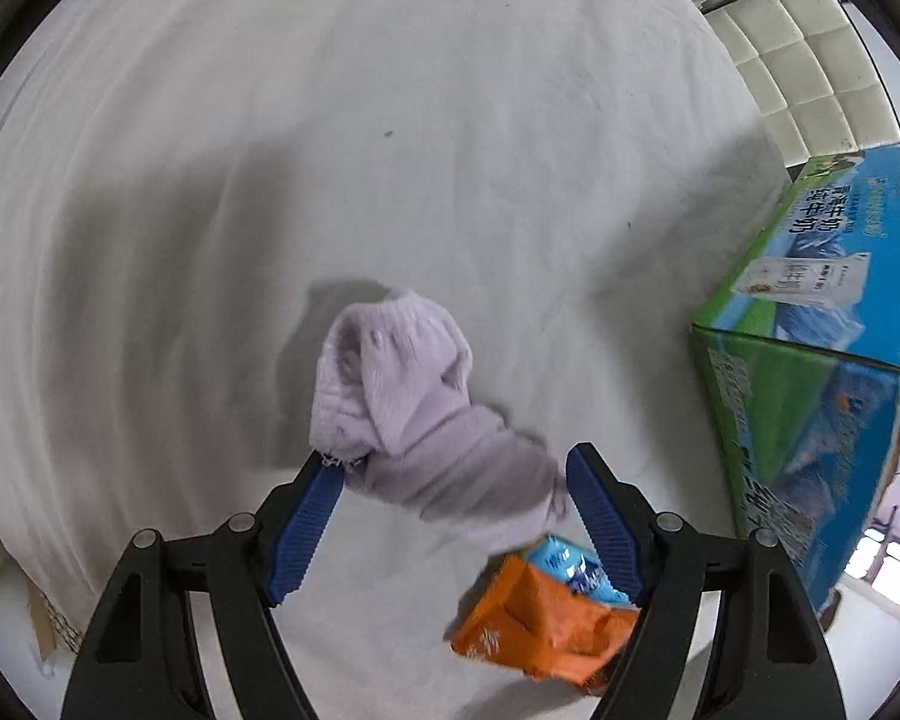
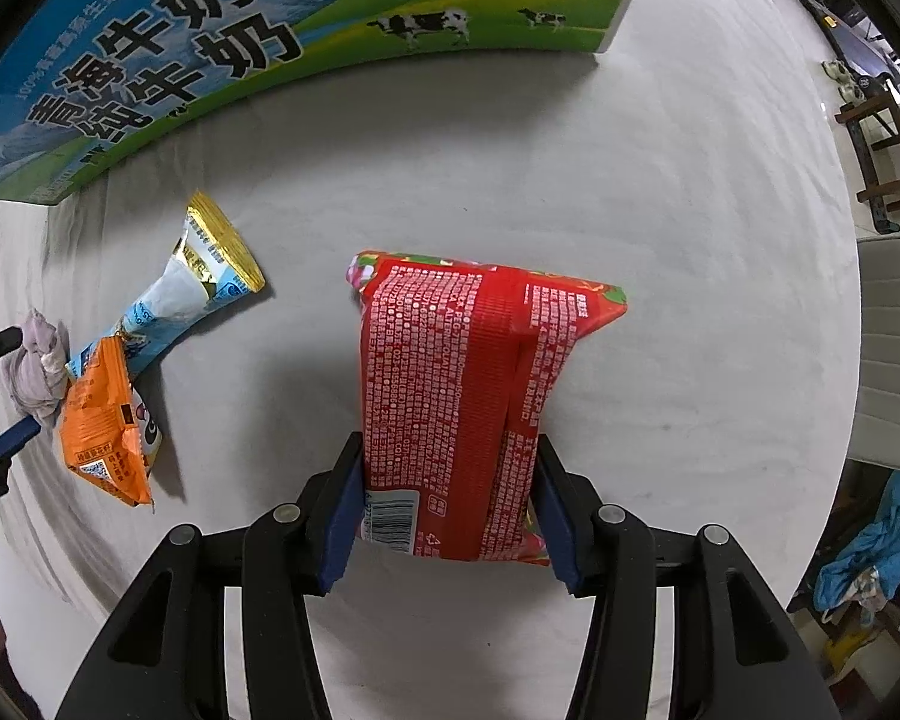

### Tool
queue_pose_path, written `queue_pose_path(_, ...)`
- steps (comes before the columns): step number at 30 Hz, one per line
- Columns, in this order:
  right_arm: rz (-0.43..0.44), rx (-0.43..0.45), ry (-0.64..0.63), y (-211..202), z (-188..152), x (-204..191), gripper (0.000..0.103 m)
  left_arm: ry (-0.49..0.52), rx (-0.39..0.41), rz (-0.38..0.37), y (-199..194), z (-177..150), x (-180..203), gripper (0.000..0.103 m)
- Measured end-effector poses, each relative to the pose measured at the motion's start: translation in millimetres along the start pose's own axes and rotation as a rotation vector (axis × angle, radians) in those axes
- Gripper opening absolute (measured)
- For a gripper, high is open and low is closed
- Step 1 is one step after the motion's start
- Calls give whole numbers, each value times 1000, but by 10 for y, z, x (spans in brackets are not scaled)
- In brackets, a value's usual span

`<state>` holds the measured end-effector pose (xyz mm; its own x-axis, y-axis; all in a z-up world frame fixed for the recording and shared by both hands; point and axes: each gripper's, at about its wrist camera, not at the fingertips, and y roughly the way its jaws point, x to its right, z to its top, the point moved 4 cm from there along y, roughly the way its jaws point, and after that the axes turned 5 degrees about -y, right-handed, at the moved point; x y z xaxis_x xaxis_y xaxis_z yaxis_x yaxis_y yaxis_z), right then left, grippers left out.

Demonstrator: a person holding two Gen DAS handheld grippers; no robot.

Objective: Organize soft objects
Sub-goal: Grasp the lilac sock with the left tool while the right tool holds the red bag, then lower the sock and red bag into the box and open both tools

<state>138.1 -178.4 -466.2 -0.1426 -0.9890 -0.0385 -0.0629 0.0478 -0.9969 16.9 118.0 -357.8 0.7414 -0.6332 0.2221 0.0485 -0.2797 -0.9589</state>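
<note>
Progress looks early: right claw (image 2: 450, 501) clamps red packet (image 2: 462, 396); left claw (image 1: 450, 516) gapes around sock (image 1: 414, 408), unpinched; box (image 2: 210, 30) awaits.

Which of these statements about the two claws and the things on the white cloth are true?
1. The right claw grips a red printed plastic packet. True.
2. The left claw squeezes the pale purple knitted sock. False: its jaws stand open around it.
3. The orange snack packet lies inside the blue and green cardboard milk box. False: it lies on the white cloth.
4. The orange packet overlaps a light blue wrapper with a gold end. True.
</note>
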Motion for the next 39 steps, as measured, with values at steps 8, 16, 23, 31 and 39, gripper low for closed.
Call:
queue_pose_path(8, -7, 19, -1, 47, -48, -24, 50, 230, 63, 87, 118, -274, 229, 44)
queue_pose_path(16, 30, 62, -10, -167, -162, -2, 47, 423, 130, 95, -122, -656, 348, 40)
queue_pose_path(23, 54, 148, -52, -658, -264, -50, 47, 610, 212, 45, -739, -1036, 464, 40)
queue_pose_path(31, 88, 248, -112, -1411, -243, -161, 47, 810, 261, -10, -1185, -1256, 1290, 40)
queue_pose_path(39, 126, 335, -131, -2095, 56, -276, 47, 921, 314, -72, -1473, -1149, 2091, 40)
